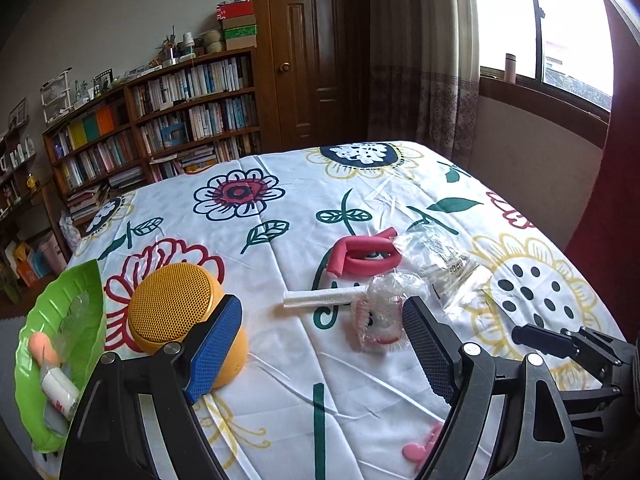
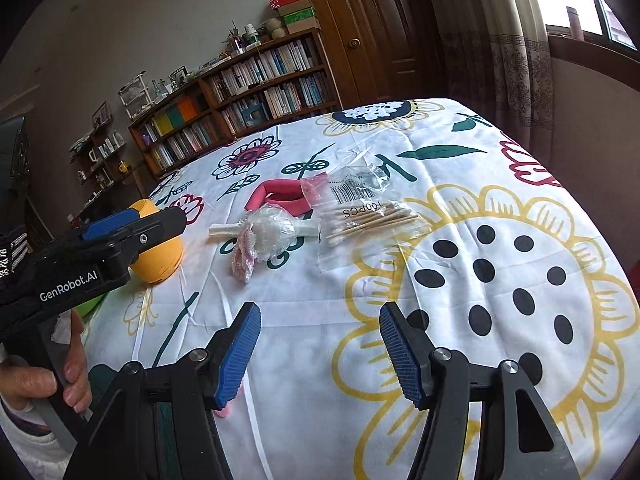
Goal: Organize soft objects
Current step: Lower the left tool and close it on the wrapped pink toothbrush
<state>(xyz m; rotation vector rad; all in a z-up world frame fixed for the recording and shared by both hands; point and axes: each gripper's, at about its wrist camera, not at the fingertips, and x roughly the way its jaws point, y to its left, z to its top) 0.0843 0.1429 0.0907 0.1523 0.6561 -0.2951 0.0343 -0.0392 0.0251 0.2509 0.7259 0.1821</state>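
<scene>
Spread over the bench, a flowered cloth [image 1: 280, 264]. At near left, green leaf tray [image 1: 60, 300] already holding small items. Mid-bench, red foam roller [image 1: 360, 258]: light, squashy, best pinched mid-length. Just nearer, crinkly wrapped bundle [image 2: 266, 236], slippery. Left gripper [image 1: 320, 344] and right gripper [image 2: 320, 352] both released, jaws wide, holding nothing.

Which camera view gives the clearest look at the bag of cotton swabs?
The right wrist view. There the bag of cotton swabs lies unobstructed, with its wooden sticks, barcode and "100PCS" print readable. In the left wrist view the same bag shows mostly as glare on crumpled clear plastic, the sticks hard to make out.
</scene>
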